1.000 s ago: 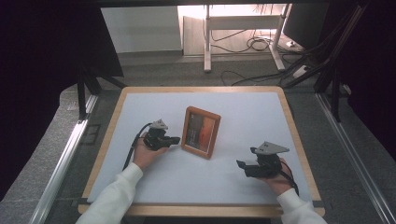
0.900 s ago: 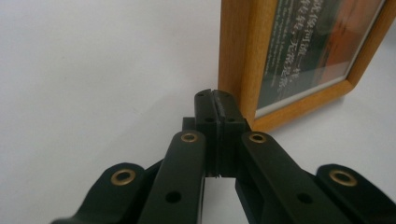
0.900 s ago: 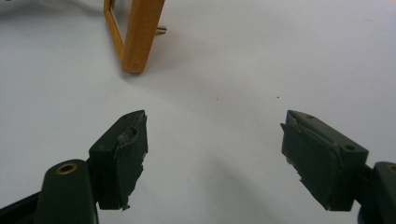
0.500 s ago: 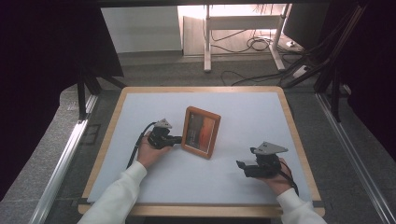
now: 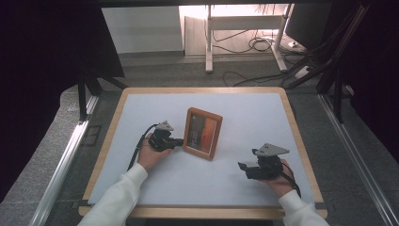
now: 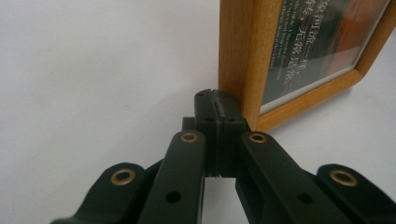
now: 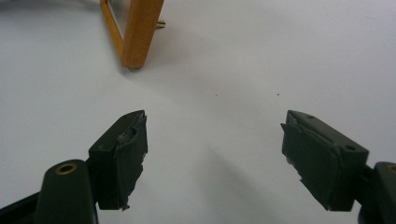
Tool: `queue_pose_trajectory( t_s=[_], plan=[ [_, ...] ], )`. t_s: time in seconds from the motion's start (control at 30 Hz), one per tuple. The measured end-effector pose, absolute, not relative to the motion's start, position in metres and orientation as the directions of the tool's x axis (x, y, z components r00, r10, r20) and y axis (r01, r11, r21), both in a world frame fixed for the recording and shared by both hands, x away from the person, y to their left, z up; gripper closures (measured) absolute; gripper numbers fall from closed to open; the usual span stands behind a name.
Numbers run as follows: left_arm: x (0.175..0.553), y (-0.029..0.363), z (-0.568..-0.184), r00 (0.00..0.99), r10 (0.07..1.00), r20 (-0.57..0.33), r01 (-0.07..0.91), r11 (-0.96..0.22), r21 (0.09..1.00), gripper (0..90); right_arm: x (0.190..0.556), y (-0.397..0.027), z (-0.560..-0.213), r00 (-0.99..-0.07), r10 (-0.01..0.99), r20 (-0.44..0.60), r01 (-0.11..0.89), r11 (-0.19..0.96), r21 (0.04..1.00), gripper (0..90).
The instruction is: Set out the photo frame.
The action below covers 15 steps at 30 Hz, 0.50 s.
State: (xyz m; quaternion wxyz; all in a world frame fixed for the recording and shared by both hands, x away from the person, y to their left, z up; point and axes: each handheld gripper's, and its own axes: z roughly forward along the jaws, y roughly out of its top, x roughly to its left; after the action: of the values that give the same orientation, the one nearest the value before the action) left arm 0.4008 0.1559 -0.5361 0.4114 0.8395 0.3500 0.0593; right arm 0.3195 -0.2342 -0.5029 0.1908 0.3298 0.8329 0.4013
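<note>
Nudging the wooden picture frame (image 5: 203,133) mid-counter (image 5: 254,108), I am touching my pressed-together left claw (image 6: 218,109) to its corner; my spread right claw (image 7: 215,154) is waiting well apart, empty.

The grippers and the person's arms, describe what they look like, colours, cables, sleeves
Both grippers are black. The left gripper and the right gripper each carry a grey three-cornered plate on top and trail a black cable. Up close the linkage arms have brass-coloured rivets, and the right gripper's pads look worn and chipped at the edges. The person wears long white sleeves.
</note>
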Motion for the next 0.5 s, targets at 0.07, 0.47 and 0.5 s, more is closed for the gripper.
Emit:
queue_pose_trajectory(
  t_s=[0.07, 0.47, 0.5],
  plan=[
    [0.4, 0.1558, -0.5359, 0.75, 0.634, -0.187, 0.537, -0.42, 0.732, 90.0, 0.3193, -0.2345, -0.5026, -0.71, 0.703, -0.053, 0.396, 0.46, 0.794, 23.2],
    [0.393, 0.1531, -0.5344, 0.766, 0.618, -0.18, 0.524, -0.438, 0.73, 90.0, 0.3194, -0.2348, -0.5027, -0.71, 0.702, -0.056, 0.395, 0.463, 0.794, 23.2],
    [0.3922, 0.1522, -0.5344, 0.765, 0.617, -0.183, 0.525, -0.434, 0.732, 90.0, 0.3194, -0.2348, -0.5027, -0.71, 0.702, -0.056, 0.395, 0.462, 0.794, 23.2]
  ],
)
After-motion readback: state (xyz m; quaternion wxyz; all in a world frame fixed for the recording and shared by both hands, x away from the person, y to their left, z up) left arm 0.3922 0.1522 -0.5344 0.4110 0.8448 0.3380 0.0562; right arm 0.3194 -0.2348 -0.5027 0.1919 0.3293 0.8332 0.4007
